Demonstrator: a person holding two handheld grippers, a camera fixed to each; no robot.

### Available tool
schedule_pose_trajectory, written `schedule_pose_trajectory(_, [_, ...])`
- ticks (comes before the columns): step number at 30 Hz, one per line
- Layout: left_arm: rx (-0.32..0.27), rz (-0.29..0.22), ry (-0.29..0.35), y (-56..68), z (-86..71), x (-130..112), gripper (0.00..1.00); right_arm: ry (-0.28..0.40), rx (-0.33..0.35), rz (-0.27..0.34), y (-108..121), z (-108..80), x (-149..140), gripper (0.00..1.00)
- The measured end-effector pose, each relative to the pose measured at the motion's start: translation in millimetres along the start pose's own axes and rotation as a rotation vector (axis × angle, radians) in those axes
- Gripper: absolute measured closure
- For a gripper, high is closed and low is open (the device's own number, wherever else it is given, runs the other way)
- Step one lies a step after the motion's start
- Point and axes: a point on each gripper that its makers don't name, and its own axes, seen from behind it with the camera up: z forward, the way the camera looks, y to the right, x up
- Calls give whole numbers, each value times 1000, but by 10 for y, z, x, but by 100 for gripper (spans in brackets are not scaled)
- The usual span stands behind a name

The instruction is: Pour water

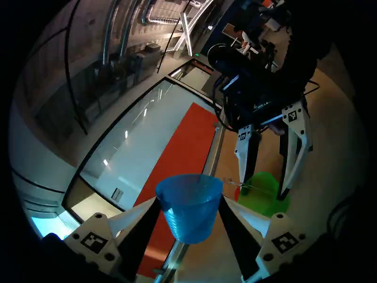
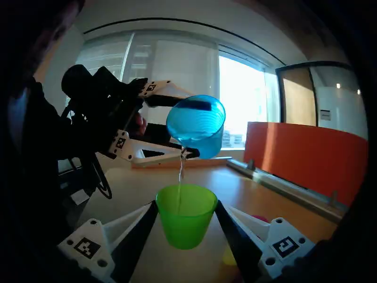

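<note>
Water [image 2: 180,173] falls in a thin stream from the lip of the tilted blue plastic cup [image 2: 196,123] into the green plastic cup [image 2: 185,217] just below it. The left gripper [image 1: 189,202] has its jaws narrowed onto the blue cup's sides, holding it in the air above the wooden table [image 2: 268,200]. The right gripper [image 2: 185,205] holds the green cup upright between both jaws, over the table, near the edge where an orange partition [image 2: 311,151] runs

Opposed close-ups, perhaps sharing green cup [image 2: 186,221]
</note>
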Motion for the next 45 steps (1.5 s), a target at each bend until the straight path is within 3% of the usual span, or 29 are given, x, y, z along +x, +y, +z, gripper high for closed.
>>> schedule_pose_trajectory(45, [-7,58,-2,33,23,36,16,8,-1,-6,-5,-30,-28,9])
